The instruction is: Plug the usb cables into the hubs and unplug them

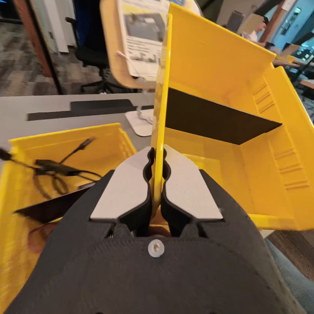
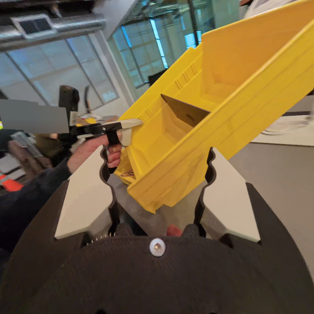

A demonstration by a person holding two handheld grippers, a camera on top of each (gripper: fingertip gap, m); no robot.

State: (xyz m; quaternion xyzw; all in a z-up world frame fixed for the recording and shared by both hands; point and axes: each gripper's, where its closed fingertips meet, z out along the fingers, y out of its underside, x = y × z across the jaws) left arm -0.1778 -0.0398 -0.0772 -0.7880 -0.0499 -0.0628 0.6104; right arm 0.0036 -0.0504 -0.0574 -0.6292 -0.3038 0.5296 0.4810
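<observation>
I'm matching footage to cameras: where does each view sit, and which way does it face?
Left wrist view: on the left gripper, looking along jaws clamped on the wall of a tilted yellow bin; a second bin with cables lies left.
Right wrist view: on the right gripper, jaws open, facing the bin, the person's hand and the left gripper.
Shared: the tilted bin with its black divider.

Left claw [image 1: 158, 149] clamped, right claw [image 2: 157, 153] agape
</observation>
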